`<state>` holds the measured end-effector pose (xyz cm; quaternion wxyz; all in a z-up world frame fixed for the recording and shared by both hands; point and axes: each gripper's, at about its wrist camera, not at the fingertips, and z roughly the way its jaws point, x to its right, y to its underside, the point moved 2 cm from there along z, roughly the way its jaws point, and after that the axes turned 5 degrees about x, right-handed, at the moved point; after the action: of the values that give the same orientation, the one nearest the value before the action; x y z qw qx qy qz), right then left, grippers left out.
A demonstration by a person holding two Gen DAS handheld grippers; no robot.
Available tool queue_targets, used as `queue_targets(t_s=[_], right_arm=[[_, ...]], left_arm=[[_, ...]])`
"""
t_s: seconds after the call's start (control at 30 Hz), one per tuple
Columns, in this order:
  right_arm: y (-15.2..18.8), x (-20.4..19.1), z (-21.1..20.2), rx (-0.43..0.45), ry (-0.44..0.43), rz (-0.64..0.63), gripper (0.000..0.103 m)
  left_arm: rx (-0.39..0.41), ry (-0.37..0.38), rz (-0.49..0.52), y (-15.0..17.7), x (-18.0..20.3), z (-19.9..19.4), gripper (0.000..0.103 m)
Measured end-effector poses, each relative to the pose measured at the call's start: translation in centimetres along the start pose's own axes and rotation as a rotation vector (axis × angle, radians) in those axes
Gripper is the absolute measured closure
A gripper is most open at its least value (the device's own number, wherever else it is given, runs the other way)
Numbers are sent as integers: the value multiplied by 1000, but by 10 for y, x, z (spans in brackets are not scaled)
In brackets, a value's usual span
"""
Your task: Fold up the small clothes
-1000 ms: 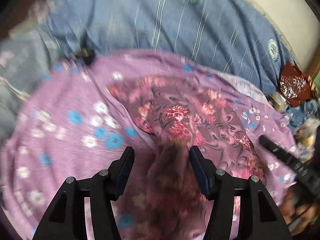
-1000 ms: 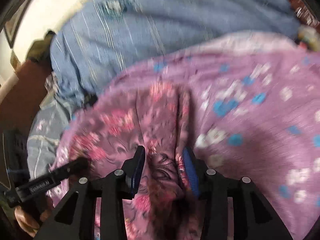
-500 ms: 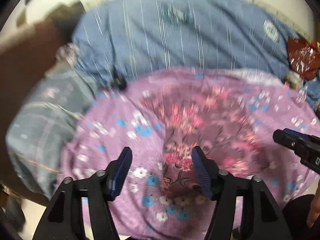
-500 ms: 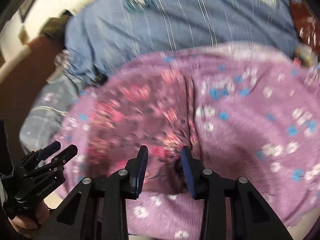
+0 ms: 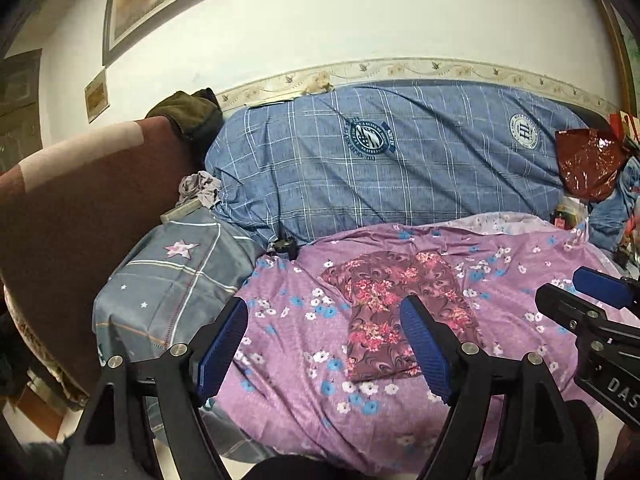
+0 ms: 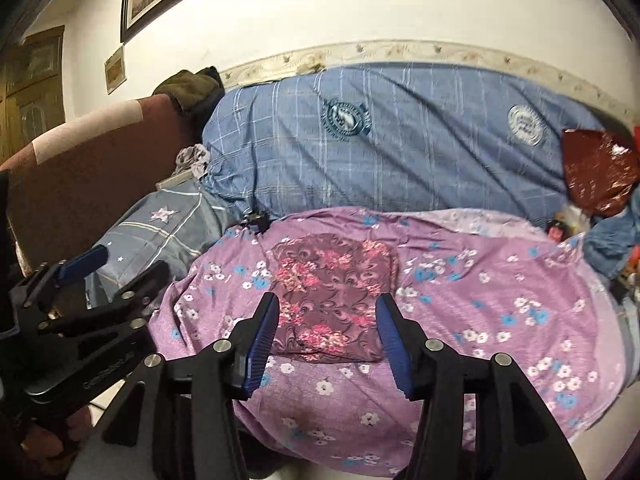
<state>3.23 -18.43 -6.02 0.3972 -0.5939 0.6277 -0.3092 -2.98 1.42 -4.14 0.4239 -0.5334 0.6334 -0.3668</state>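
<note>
Nearest: my left gripper (image 5: 324,344), jaws spread wide, nothing between the blue pads (image 5: 224,350). Held up above the bed, touching no cloth. My right gripper (image 6: 326,344) likewise, jaws spread apart and empty, lifted clear of the fabric. Each one shows at the edge of the other's view, so the two hang side by side, near each other but apart.

Just beyond the pads: purple floral sheet (image 5: 288,344) spread over the near part of the bed, white and blue flowers, a few soft wrinkles.

On that sheet, roughly centred ahead of both grippers: the small maroon floral garment (image 6: 328,292). Lies flat as a compact, roughly rectangular shape. Left view shows it narrower toward me and wider at the far end, with what looks like a doubled layer on one side. Edges fairly straight, no loose sleeve or leg sticking out that I can make out.

Judgement: at least one fold looks done and the piece reads as laid down and released. Cannot tell whether a further halving is meant. No other unfolded small item visible on the purple sheet.

Farther: grey star-print pillow (image 5: 172,276) to the left, blue checked duvet (image 5: 380,168) behind, a shiny red wrapper (image 5: 588,164) at far right, then the wall
</note>
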Motion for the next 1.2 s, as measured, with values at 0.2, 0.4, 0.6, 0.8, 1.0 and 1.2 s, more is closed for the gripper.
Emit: queue_targets(t_s=[0.2,0.4,0.6,0.8,1.0,1.2], right_arm=[[2,0,-5,-2,37,25,50],[4,-3,-3,-8,74,27,50],[3,-12,-3,-4,131,4,50],[-1,-21,-4,7,190,-30,50],[-6,-32,-9,36,232,-61,49],[-11,-36,-12,53,235,-65,49]], left_arm=[[6,-2,-28,1,-12,-7,23],[7,12,-43,0,-30,10,23],[16,20,-63,2,-40,16,23],[31,39,-95,4,-40,19,21],[29,27,-122,6,-43,22,19],[39,0,-133,6,-44,24,16]])
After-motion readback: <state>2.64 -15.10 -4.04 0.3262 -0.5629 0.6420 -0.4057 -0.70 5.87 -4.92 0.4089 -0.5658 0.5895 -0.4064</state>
